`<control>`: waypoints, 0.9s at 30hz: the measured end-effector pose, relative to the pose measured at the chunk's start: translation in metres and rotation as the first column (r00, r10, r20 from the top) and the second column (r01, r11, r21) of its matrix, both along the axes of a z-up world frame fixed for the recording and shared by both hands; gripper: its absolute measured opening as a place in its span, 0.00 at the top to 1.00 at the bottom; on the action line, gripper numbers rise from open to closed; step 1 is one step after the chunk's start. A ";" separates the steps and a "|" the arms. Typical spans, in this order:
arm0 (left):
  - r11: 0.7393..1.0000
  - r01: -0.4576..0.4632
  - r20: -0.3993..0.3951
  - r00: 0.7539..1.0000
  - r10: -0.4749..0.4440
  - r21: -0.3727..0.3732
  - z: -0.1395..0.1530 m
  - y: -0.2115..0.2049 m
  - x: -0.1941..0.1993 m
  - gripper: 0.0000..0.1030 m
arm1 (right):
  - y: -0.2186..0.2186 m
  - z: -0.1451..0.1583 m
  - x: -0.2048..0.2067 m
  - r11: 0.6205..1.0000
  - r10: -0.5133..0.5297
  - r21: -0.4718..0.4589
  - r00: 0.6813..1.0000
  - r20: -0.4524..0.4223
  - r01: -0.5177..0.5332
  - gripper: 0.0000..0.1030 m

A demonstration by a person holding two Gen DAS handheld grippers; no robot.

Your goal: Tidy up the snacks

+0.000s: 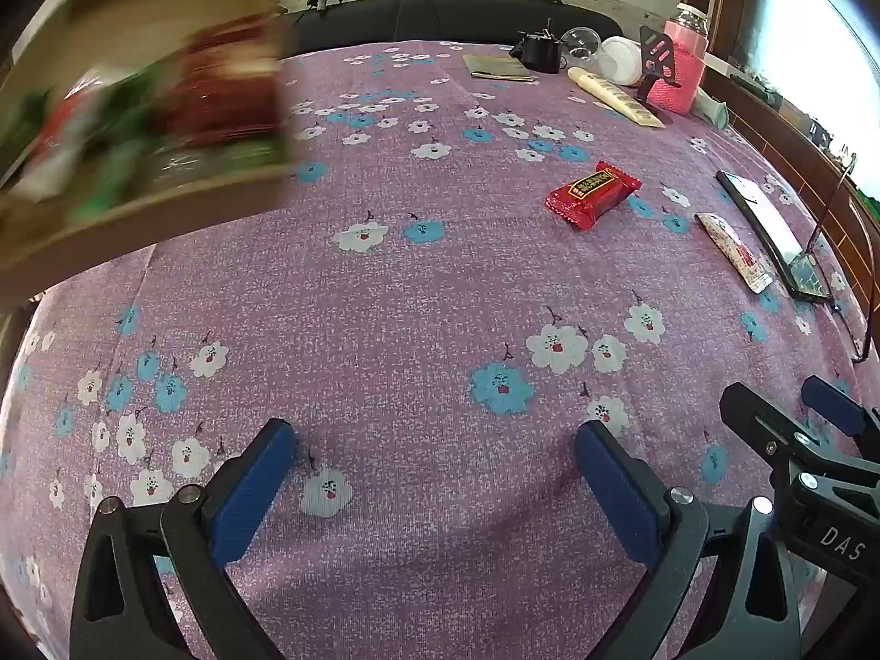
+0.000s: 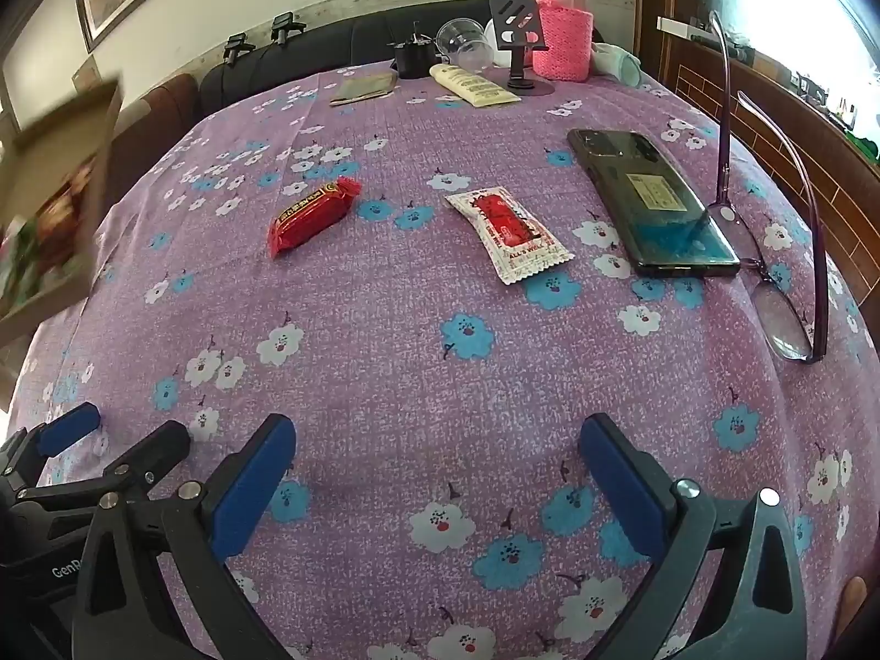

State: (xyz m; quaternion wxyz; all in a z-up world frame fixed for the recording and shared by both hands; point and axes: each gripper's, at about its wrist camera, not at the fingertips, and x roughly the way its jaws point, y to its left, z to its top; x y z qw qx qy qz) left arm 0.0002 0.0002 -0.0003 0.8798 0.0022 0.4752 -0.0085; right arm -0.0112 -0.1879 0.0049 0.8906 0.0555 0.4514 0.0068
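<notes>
With both my left gripper (image 1: 434, 487) and right gripper (image 2: 437, 481) spread wide and holding nothing, there's bare floral tablecloth (image 2: 385, 385) ahead of each. From my right wrist the red snack bar (image 2: 311, 214) lies at eleven o'clock, the white-and-red sachet (image 2: 509, 234) at one, just beside the phone (image 2: 649, 203) and glasses (image 2: 781, 275) by the right edge. A blurred cardboard box (image 1: 137, 110) of snacks sits at ten, far edge cluttered, pink bottle (image 2: 564, 27) there.
</notes>
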 end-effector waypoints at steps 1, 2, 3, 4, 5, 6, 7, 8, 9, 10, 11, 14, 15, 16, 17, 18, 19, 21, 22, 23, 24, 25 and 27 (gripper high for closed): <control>1.000 0.001 0.000 1.000 -0.001 0.000 0.000 0.000 0.000 0.01 | 0.000 0.000 0.000 1.000 0.000 -0.001 1.000 0.000 0.000 0.00; 1.000 0.001 0.000 1.000 -0.001 0.000 0.000 0.000 0.000 0.01 | 0.000 0.000 0.000 1.000 0.000 -0.001 1.000 0.001 0.000 0.00; 1.000 -0.001 0.000 1.000 0.001 0.000 0.000 0.000 0.000 0.01 | 0.000 0.000 0.000 1.000 0.000 -0.001 1.000 0.001 0.000 0.00; 1.000 -0.001 0.000 1.000 0.001 0.001 0.000 0.000 0.000 0.01 | 0.000 0.000 0.000 1.000 0.001 -0.001 1.000 0.001 -0.001 0.00; 1.000 -0.001 0.000 1.000 0.001 0.001 0.000 0.000 0.000 0.01 | 0.000 0.000 0.000 1.000 0.001 -0.001 1.000 0.001 -0.001 0.00; 1.000 -0.001 0.000 1.000 0.001 0.001 0.000 0.000 0.000 0.01 | 0.000 0.000 0.000 1.000 0.001 -0.001 1.000 0.001 -0.001 0.00; 1.000 -0.001 0.000 1.000 0.001 0.001 0.000 0.000 0.000 0.01 | 0.000 0.000 0.000 1.000 0.002 -0.001 1.000 0.001 -0.002 0.00; 1.000 -0.001 0.000 1.000 0.001 0.001 0.000 0.000 0.000 0.01 | 0.000 0.000 0.000 1.000 0.002 -0.001 1.000 0.001 -0.002 0.00; 1.000 -0.001 0.000 1.000 0.001 0.001 0.000 0.000 0.000 0.01 | 0.000 0.000 0.000 1.000 0.002 -0.001 1.000 0.001 -0.002 0.00; 1.000 -0.001 0.000 1.000 0.001 0.001 0.000 0.000 0.000 0.01 | 0.000 0.000 0.000 1.000 0.002 -0.001 1.000 0.001 -0.002 0.00; 1.000 -0.001 0.000 1.000 0.001 0.001 0.000 0.000 0.000 0.01 | 0.000 0.000 0.000 1.000 0.001 -0.001 1.000 0.001 -0.001 0.00; 1.000 -0.001 -0.001 1.000 0.001 0.001 -0.001 0.001 0.000 0.01 | 0.000 0.000 0.000 1.000 0.000 -0.001 1.000 0.001 0.000 0.00; 1.000 -0.001 -0.001 1.000 0.001 0.001 -0.001 0.001 0.000 0.01 | 0.000 0.001 0.000 1.000 0.000 -0.001 1.000 0.001 0.000 0.00; 1.000 -0.001 -0.001 1.000 0.001 0.002 -0.001 0.002 0.000 0.01 | 0.000 0.001 0.000 1.000 0.000 -0.001 1.000 0.001 0.000 0.00; 1.000 -0.001 -0.001 1.000 0.001 0.002 -0.001 0.002 0.000 0.01 | 0.000 0.001 0.000 1.000 0.000 -0.001 1.000 0.001 0.000 0.00; 1.000 -0.001 -0.001 1.000 0.001 0.002 -0.001 0.003 0.000 0.01 | 0.000 0.001 0.000 1.000 0.000 -0.001 1.000 0.001 0.000 0.00; 1.000 -0.001 -0.001 1.000 0.001 0.001 -0.001 0.003 0.000 0.01 | 0.000 0.001 0.000 1.000 0.000 -0.002 1.000 0.001 0.000 0.00; 1.000 -0.001 -0.001 1.000 0.001 0.002 -0.001 0.003 -0.001 0.01 | 0.000 0.001 0.000 1.000 0.000 -0.002 1.000 0.001 0.000 0.00; 1.000 -0.001 -0.001 1.000 0.001 0.002 -0.001 0.004 -0.002 0.01 | 0.000 0.001 0.000 1.000 0.000 -0.002 1.000 0.001 0.000 0.00; 1.000 0.000 -0.001 1.000 0.000 0.001 -0.001 0.003 -0.001 0.01 | 0.000 0.001 0.000 1.000 0.000 -0.002 1.000 0.001 0.000 0.00; 1.000 0.000 -0.001 1.000 0.000 0.001 -0.001 0.003 -0.001 0.01 | 0.000 0.000 0.000 1.000 0.000 -0.002 1.000 0.001 0.000 0.00; 1.000 0.000 -0.001 1.000 0.000 0.001 -0.001 0.003 -0.001 0.01 | 0.000 0.000 0.000 1.000 0.000 -0.002 1.000 0.001 0.000 0.00; 1.000 0.000 -0.001 1.000 0.000 0.001 -0.001 0.003 -0.001 0.01 | 0.000 0.000 0.000 1.000 0.001 -0.002 1.000 0.001 0.000 0.00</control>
